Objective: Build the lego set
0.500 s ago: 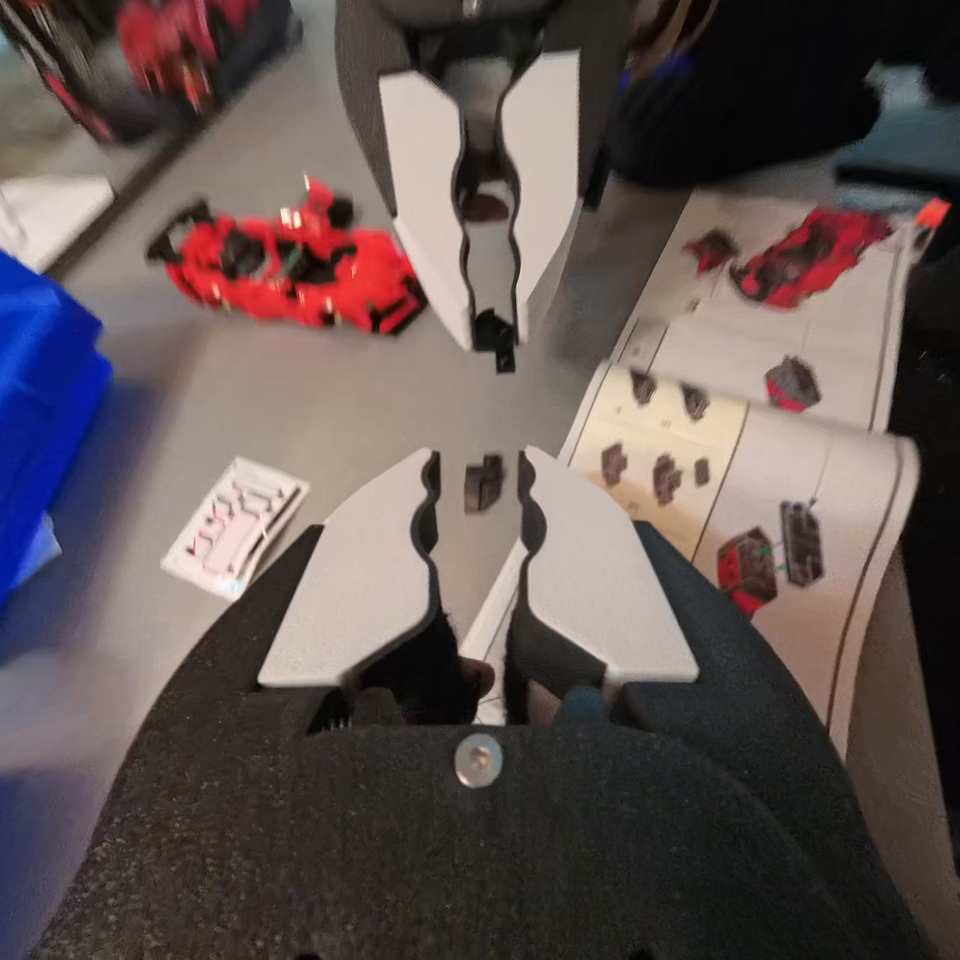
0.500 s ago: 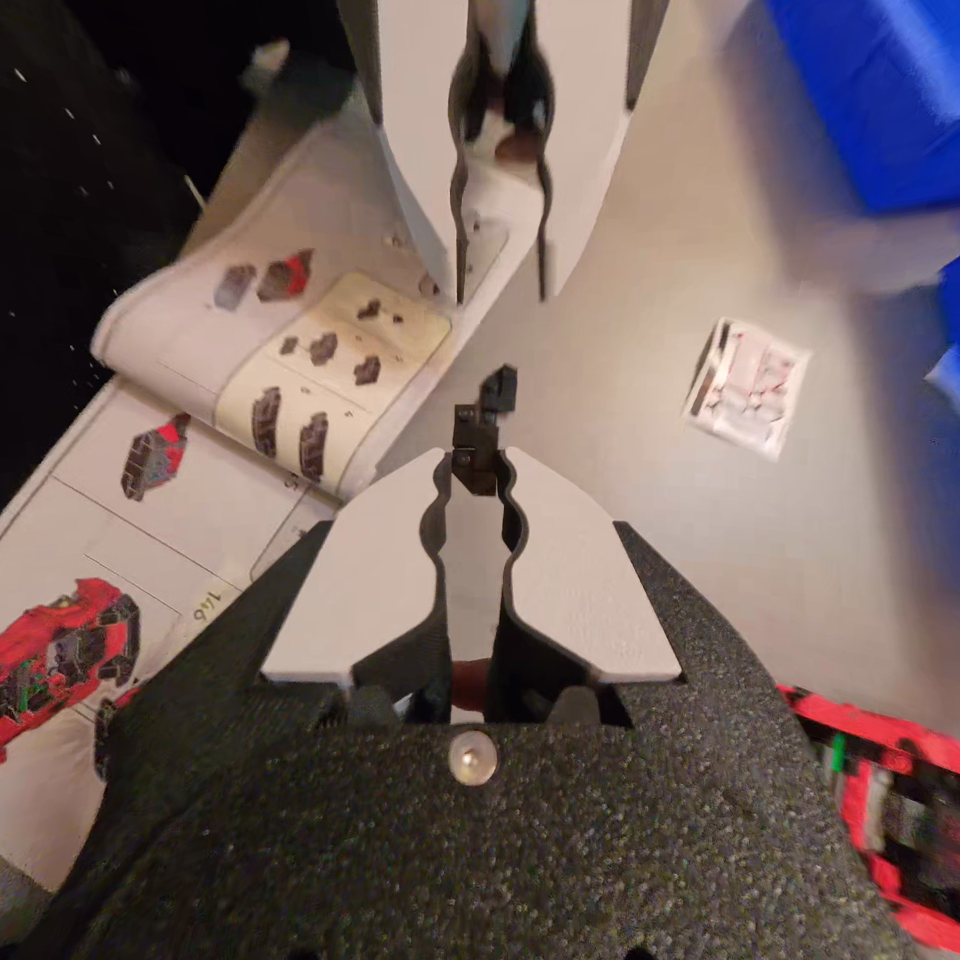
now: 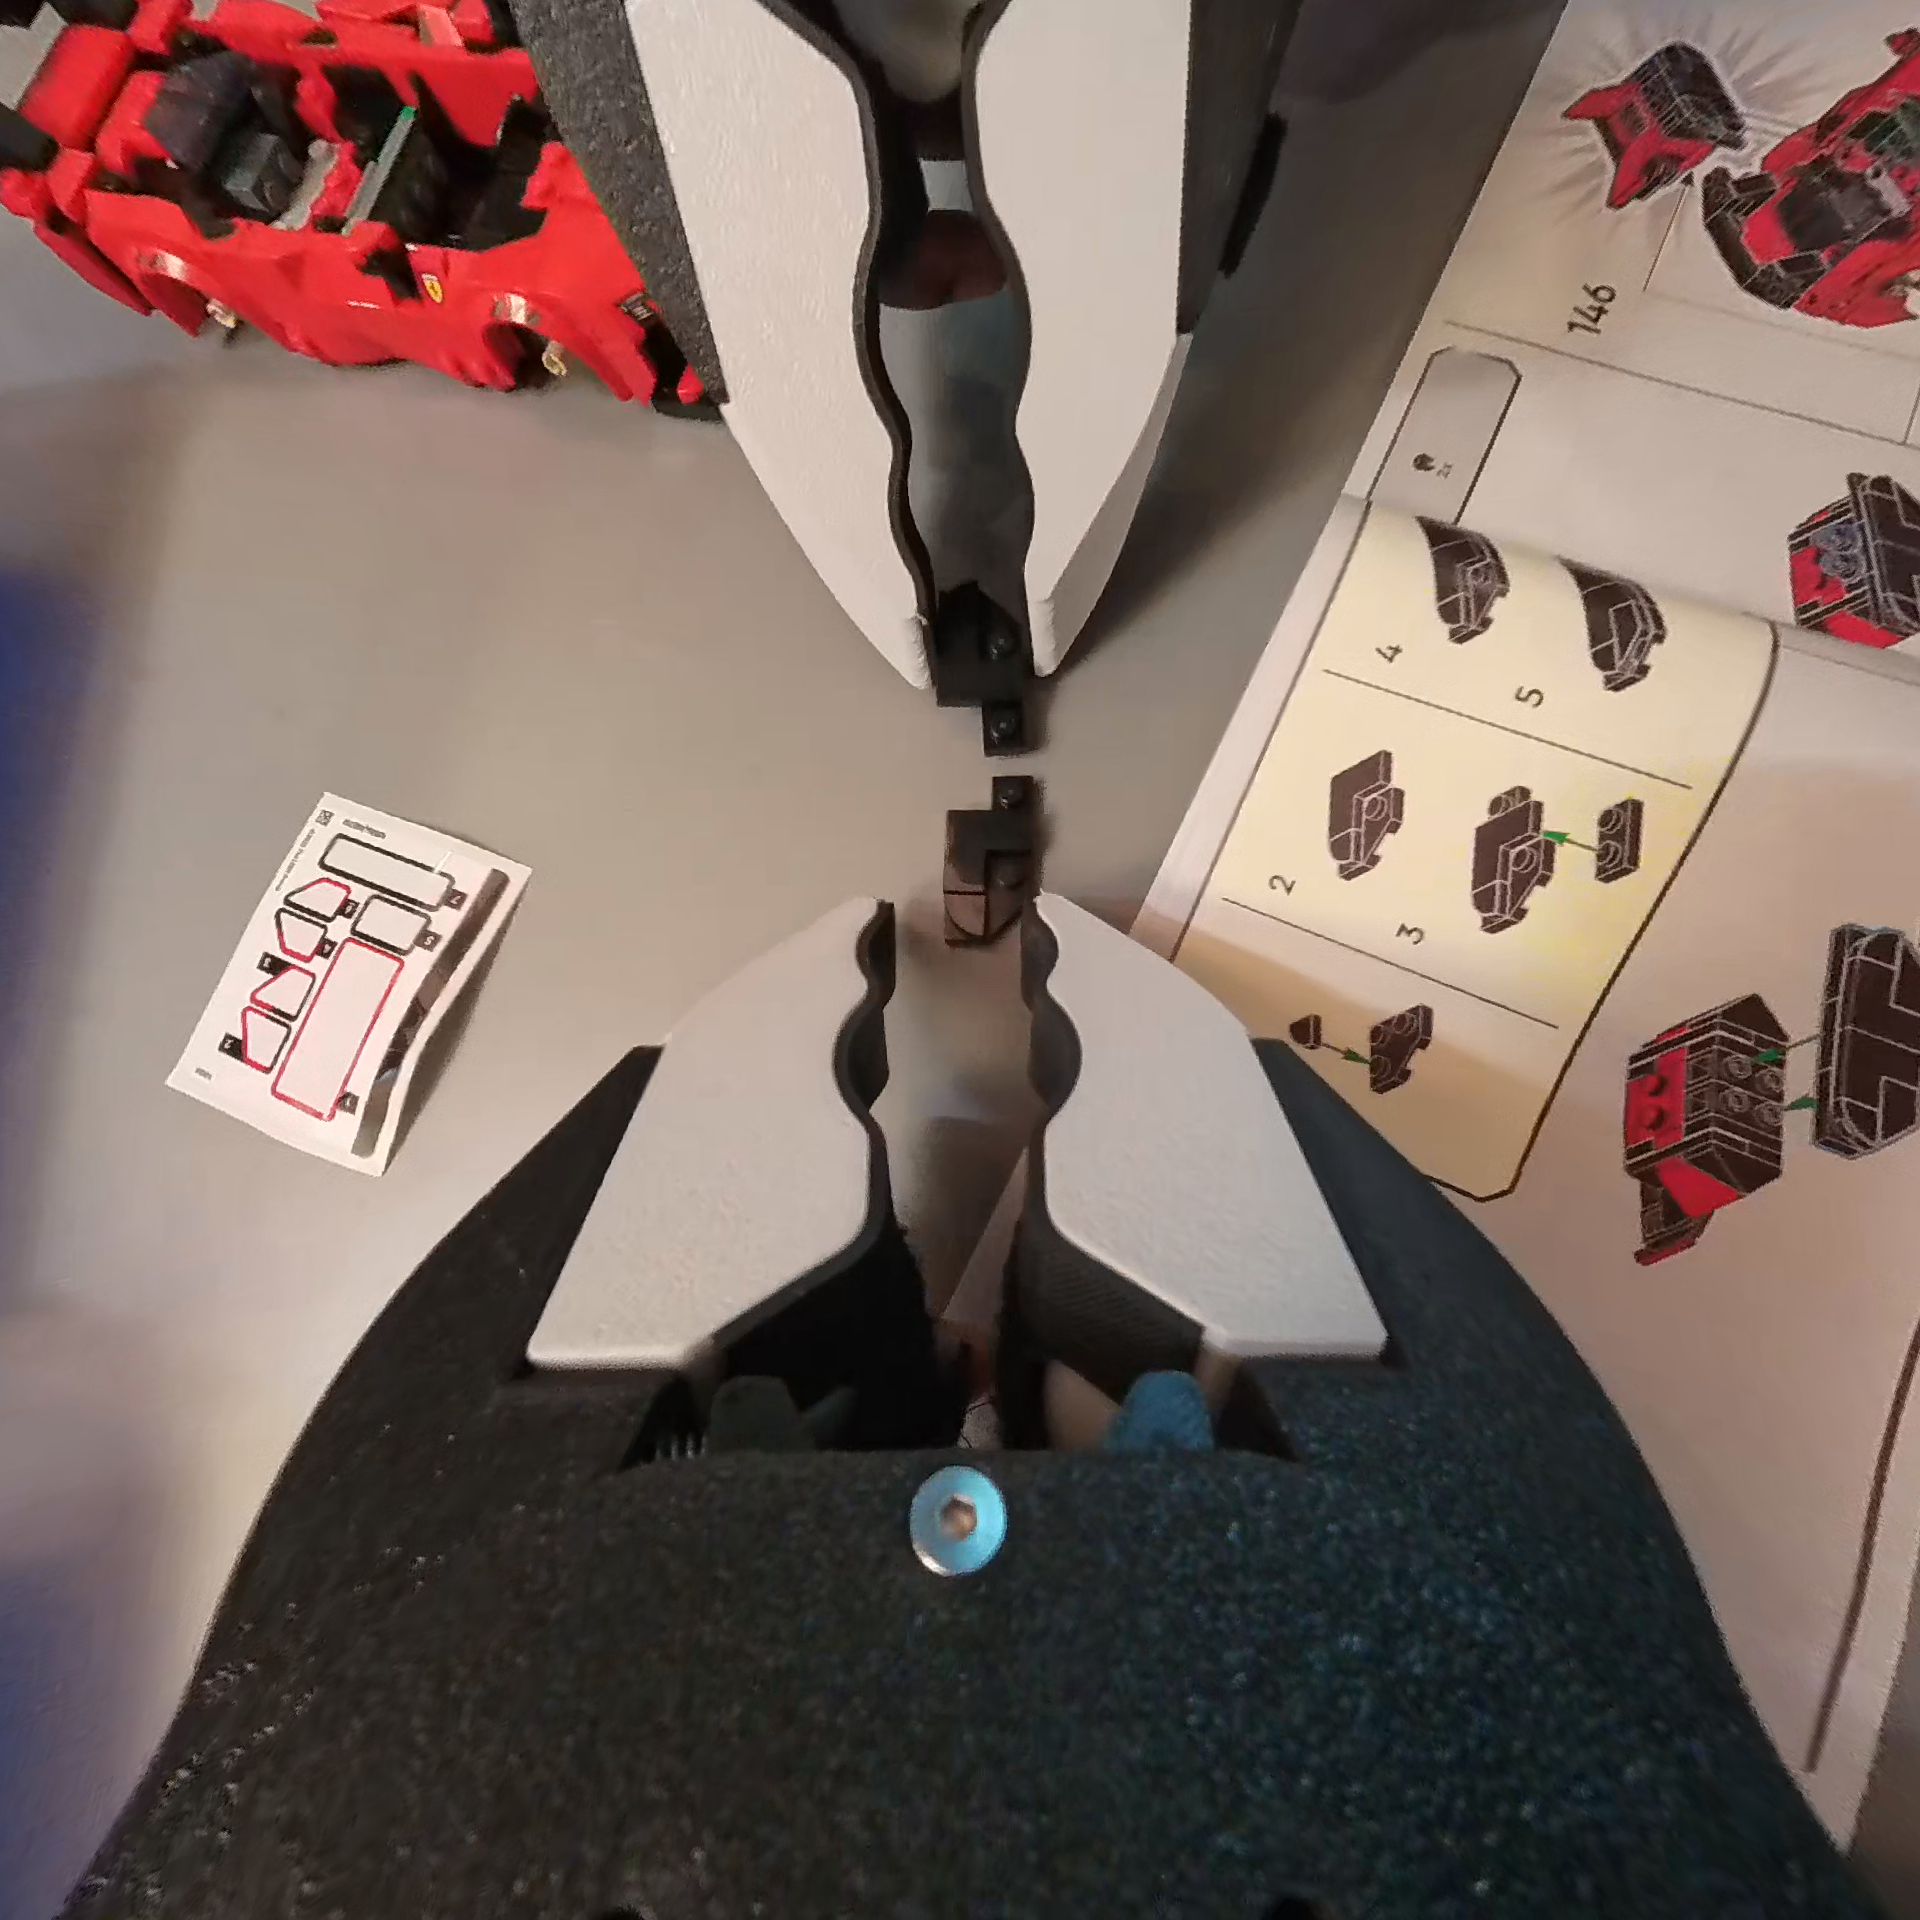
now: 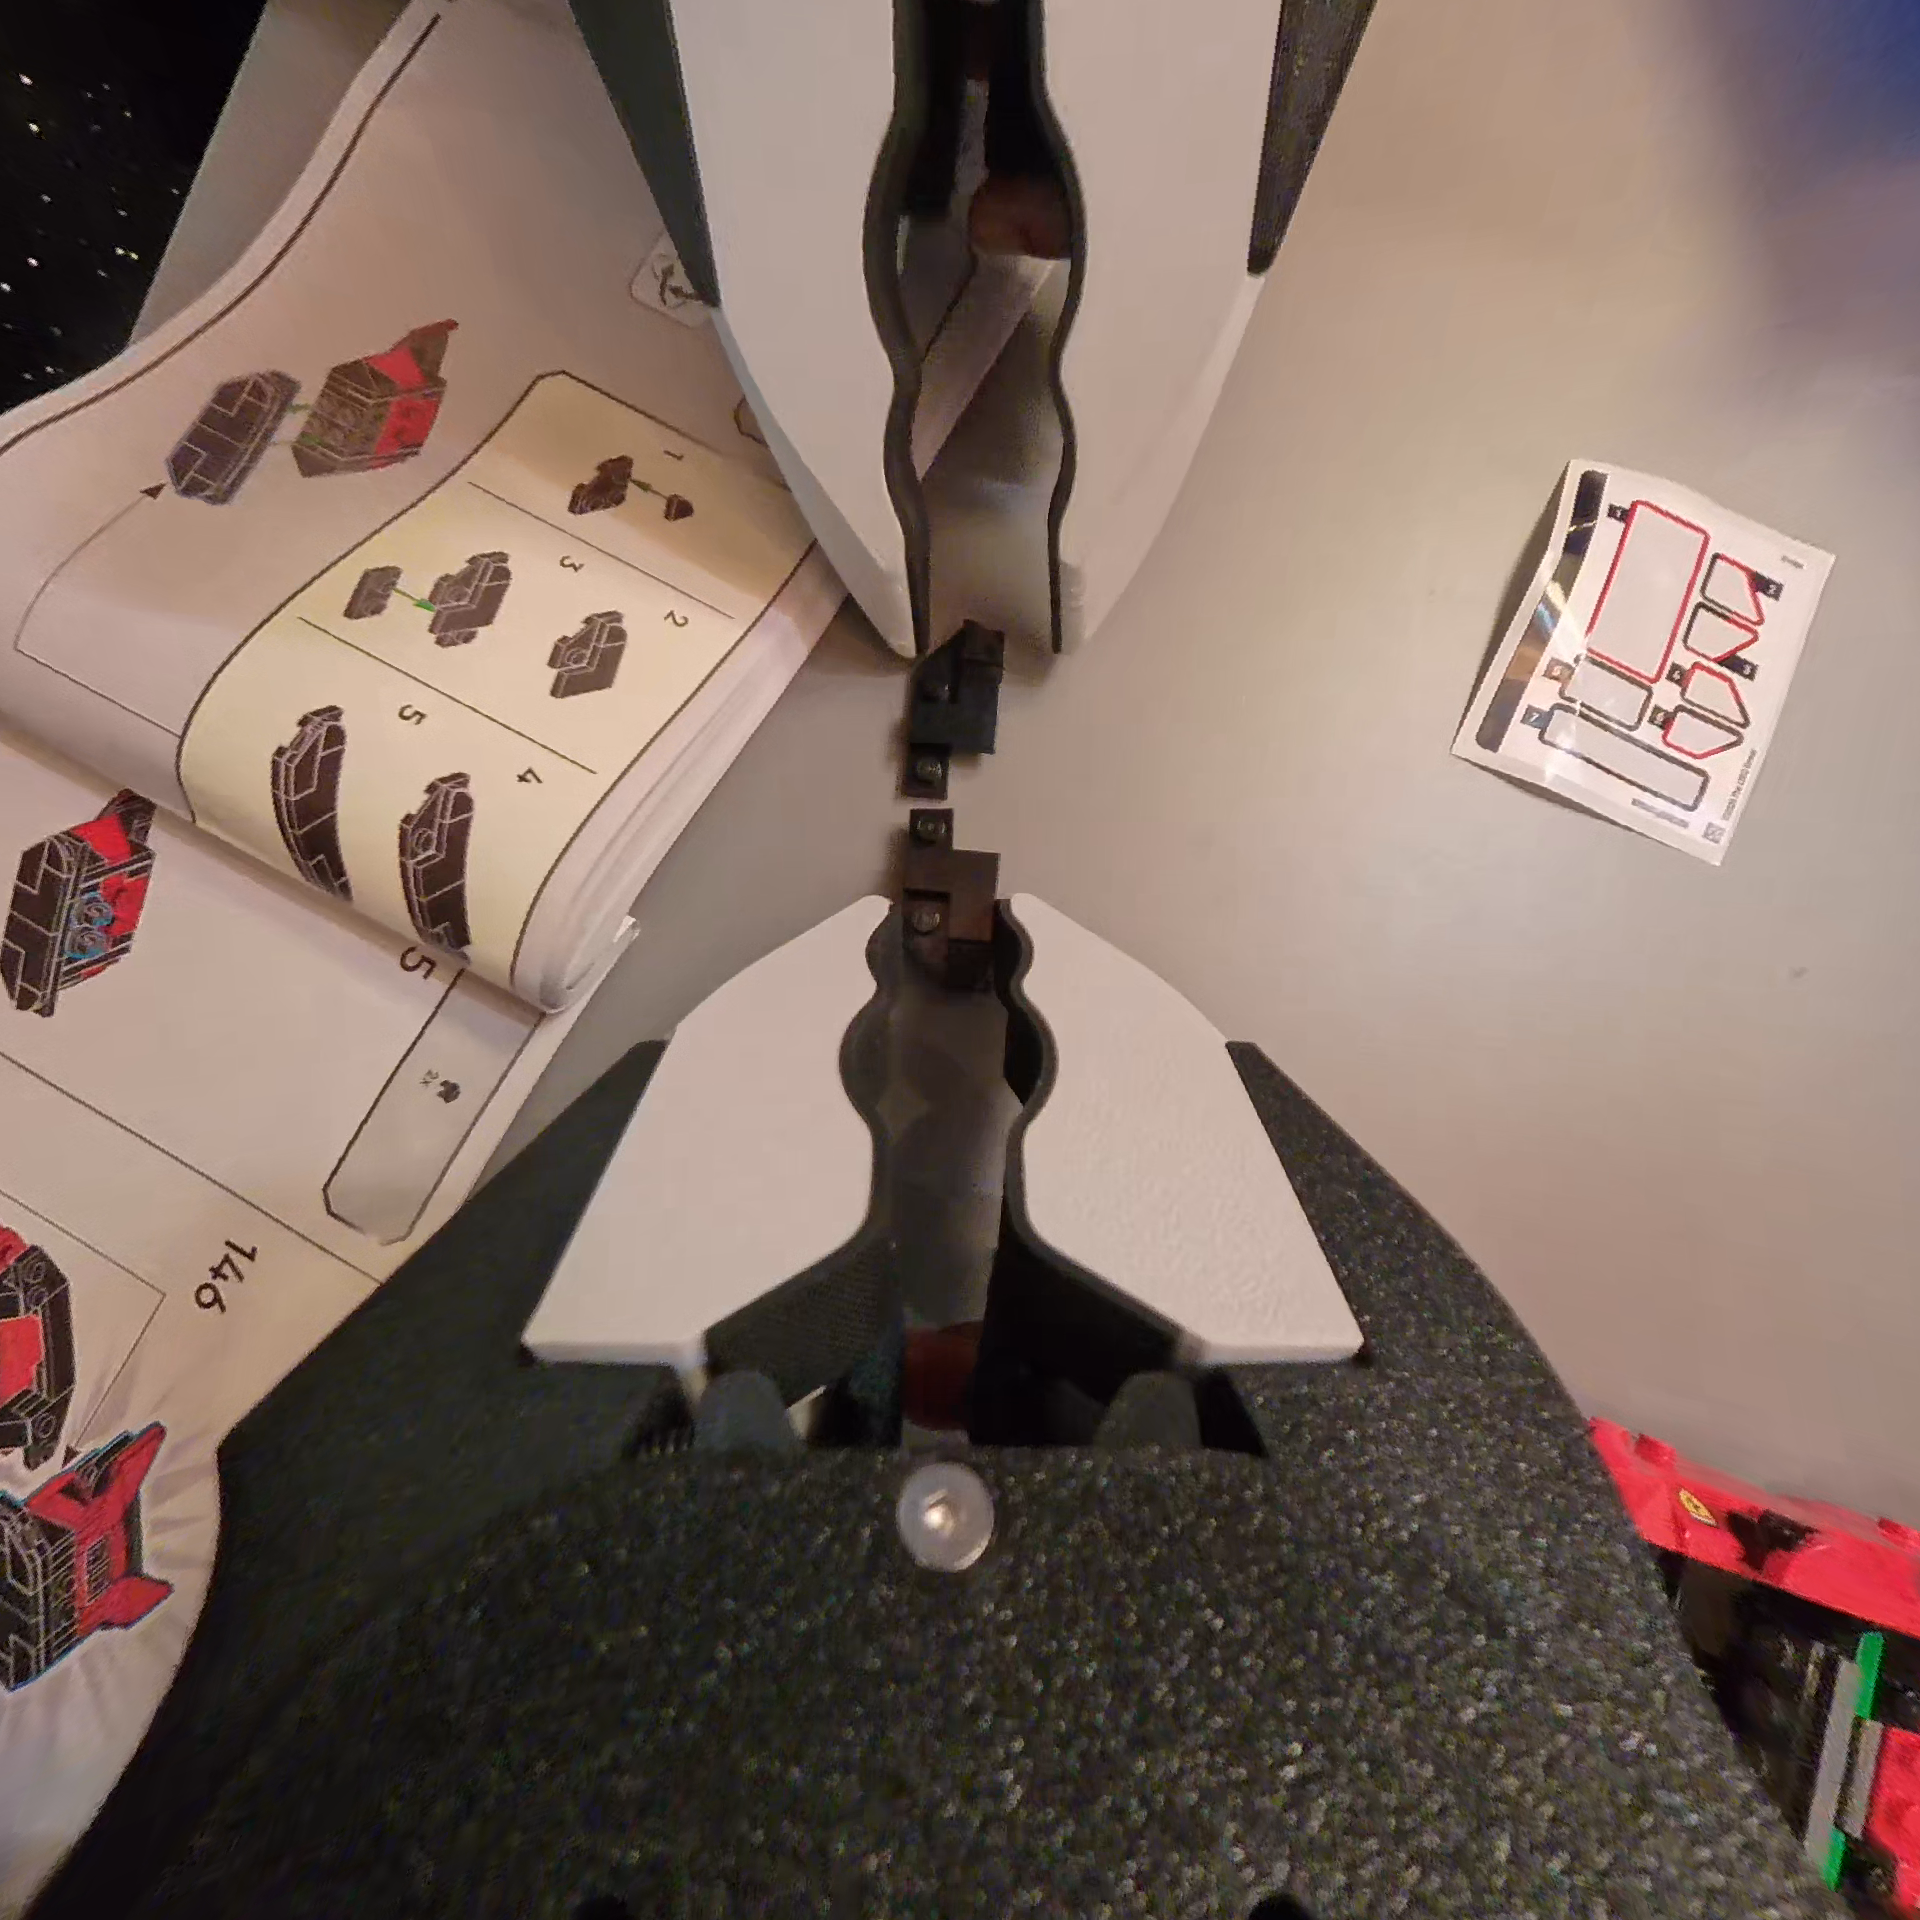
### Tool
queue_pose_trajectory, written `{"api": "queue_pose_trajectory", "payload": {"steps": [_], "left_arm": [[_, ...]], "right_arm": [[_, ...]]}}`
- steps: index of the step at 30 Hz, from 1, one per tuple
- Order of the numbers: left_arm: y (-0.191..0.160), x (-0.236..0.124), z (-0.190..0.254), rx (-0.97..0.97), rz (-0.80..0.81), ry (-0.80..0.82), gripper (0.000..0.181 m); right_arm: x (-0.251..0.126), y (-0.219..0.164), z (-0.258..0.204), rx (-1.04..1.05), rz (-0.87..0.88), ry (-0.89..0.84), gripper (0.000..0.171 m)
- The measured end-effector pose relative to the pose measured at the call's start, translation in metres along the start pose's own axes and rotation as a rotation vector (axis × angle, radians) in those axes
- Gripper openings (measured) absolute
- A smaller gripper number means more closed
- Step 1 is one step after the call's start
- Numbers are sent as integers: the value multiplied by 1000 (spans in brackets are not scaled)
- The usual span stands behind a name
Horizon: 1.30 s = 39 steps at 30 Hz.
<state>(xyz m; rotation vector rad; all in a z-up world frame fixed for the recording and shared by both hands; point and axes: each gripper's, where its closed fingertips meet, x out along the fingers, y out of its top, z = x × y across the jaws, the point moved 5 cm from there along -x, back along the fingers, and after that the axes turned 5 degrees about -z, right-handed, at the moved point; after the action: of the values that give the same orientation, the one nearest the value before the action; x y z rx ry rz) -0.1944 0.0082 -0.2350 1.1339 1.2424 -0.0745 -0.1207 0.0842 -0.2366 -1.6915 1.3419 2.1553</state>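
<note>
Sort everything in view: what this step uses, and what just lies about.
In use: left tool holding one black piece; right tool holding the other black piece; open instruction booklet.
Lying about: sticker sheet, red car.

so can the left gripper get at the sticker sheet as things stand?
Probably not yet. The path across the bare table to the sticker sheet looks free, but the left gripper is shut on a black piece, so its fingers are occupied.
</note>
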Motion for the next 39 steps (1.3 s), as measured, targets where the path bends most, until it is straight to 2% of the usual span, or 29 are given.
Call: {"api": "queue_pose_trajectory", "payload": {"steps": [23, 30, 39], "left_arm": [[-1, 3, -1, -19, 22, -5, 24], [-1, 3, -2, -23, 30, -7, 25], [0, 4, -2, -22, 32, -18, 24]], "right_arm": [[-1, 4, 2, 81, -97, 90, 19], [-6, 3, 1, 107, -63, 88, 24], [-5, -2, -2, 114, -54, 91, 22]]}}
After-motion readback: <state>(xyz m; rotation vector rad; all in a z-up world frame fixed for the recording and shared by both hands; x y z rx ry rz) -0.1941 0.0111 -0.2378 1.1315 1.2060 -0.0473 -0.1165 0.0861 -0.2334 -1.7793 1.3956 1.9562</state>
